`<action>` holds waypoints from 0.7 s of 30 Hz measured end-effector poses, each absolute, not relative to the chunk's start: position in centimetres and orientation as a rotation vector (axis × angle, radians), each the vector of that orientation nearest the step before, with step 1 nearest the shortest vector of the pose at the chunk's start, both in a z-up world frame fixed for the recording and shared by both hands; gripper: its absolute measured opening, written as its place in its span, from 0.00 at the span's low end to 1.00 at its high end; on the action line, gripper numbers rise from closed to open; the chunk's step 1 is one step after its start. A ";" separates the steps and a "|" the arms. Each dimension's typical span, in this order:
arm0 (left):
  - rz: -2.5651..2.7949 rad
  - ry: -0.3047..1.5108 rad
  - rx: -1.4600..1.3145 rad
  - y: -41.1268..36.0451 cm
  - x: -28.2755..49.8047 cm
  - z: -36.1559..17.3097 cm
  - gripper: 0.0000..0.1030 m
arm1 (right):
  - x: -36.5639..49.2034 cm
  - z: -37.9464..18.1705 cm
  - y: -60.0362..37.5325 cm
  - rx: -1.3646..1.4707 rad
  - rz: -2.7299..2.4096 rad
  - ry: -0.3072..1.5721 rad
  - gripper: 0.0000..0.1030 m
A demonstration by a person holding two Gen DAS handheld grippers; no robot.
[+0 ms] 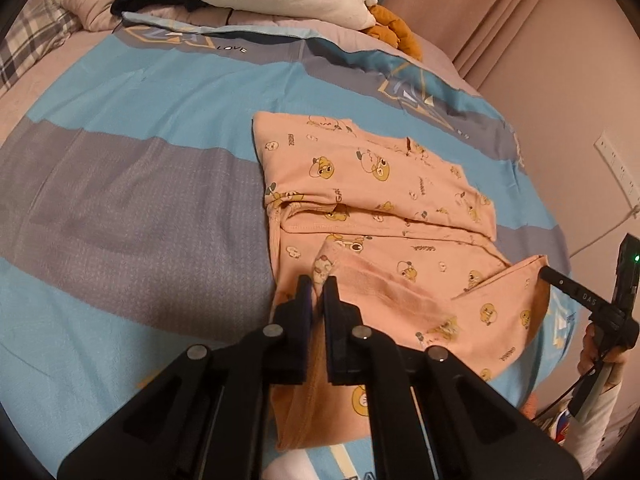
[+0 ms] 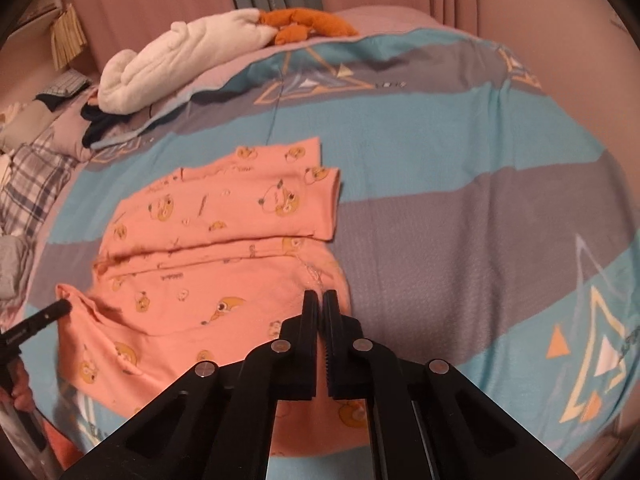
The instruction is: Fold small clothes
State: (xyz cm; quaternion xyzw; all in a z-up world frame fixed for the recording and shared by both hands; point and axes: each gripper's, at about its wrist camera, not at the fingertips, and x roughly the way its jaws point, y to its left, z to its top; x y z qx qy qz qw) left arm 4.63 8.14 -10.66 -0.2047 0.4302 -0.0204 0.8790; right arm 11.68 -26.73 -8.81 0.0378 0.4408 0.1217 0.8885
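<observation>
peach cotton with little duck prints, that's the small garment i'm folding, lying on the blue and grey striped bedspread with its sleeves already tucked across the chest. i'm gripping the near hem at two corners: my left gripper is pinching a raised tab of fabric, jaws narrow with cloth between them, and my right gripper is nearly closed on the other hem corner, cloth bunching right at the tips. the hem between them is lifting and sagging into a curl.

risks as i see them: the right pinch looks shallow, so the corner could be slipping out if i'm pulling too fast. uneven lift between the two hands could be skewing the fold line. dragging forward instead of lifting could be pulling the tucked sleeves loose or sliding the whole piece along the bedspread. the slack middle could be folding under itself and leaving a crease.
</observation>
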 end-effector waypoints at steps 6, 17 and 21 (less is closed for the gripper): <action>-0.037 0.851 -0.452 8.3 3.7 -9.3 0.04 | 11.8 -8.9 -27.0 0.125 0.248 0.916 0.03; -0.051 0.712 -0.507 9.8 4.3 -4.9 0.04 | 12.4 -4.5 -27.7 0.191 0.259 0.785 0.03; -0.045 0.688 -0.525 10.4 5.5 -4.0 0.04 | 13.7 -3.4 -27.0 0.186 0.269 0.752 0.03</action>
